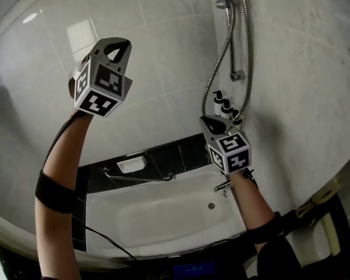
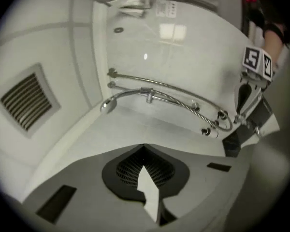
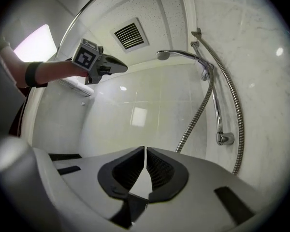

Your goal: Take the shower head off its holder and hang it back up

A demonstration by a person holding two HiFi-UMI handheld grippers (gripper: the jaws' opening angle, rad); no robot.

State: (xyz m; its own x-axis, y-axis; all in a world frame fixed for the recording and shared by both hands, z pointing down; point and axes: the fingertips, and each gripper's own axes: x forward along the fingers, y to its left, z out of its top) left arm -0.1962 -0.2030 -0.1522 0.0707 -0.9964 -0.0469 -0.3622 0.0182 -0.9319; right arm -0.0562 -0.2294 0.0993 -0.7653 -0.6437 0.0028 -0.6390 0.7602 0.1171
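Observation:
The chrome shower head [image 3: 163, 55] hangs in its holder [image 3: 203, 70] at the top of the wall rail [image 3: 216, 105], with its metal hose [image 3: 198, 111] looping down beside it. In the rolled left gripper view the shower head [image 2: 108, 105] lies left of centre. My left gripper [image 1: 119, 43] is raised in front of the tiled wall, well left of the rail, shut and empty. My right gripper [image 1: 207, 122] is lower, close to the hose [image 1: 220, 57], also shut with nothing between its fingers. Neither touches the shower head.
A white bathtub [image 1: 163, 214] lies below with a faucet [image 1: 223, 185], a grab bar [image 1: 137, 178] and a soap dish [image 1: 131, 165]. Three dark bottles [image 1: 224, 107] stand by the rail's foot. A ceiling vent [image 3: 129, 34] is overhead.

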